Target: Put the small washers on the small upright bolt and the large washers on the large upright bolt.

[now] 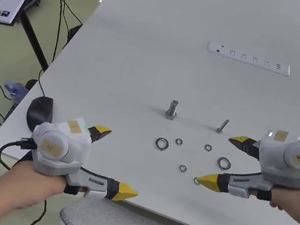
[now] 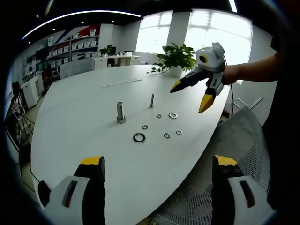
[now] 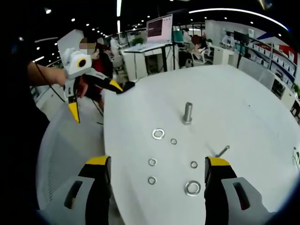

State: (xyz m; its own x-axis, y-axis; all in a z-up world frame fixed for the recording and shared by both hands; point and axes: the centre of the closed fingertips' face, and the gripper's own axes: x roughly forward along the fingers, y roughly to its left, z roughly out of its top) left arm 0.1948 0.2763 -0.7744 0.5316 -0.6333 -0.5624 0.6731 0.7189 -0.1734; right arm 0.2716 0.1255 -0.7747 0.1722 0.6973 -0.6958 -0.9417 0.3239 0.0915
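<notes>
Two large washers [image 1: 162,144] and four small washers [image 1: 183,168] lie loose on the white worktop [image 1: 146,61] at lower centre, just below the large bolt [image 1: 172,109] and the small bolt [image 1: 223,125]. The left hand-held gripper [image 1: 115,161] at lower left and the right hand-held gripper [image 1: 221,160] at lower right gape wide, holding nothing.

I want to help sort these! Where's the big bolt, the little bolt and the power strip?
big bolt [image 1: 172,108]: head view, middle of its shaft.
little bolt [image 1: 223,126]: head view, middle of its shaft.
power strip [image 1: 248,58]: head view, middle of its top face.
</notes>
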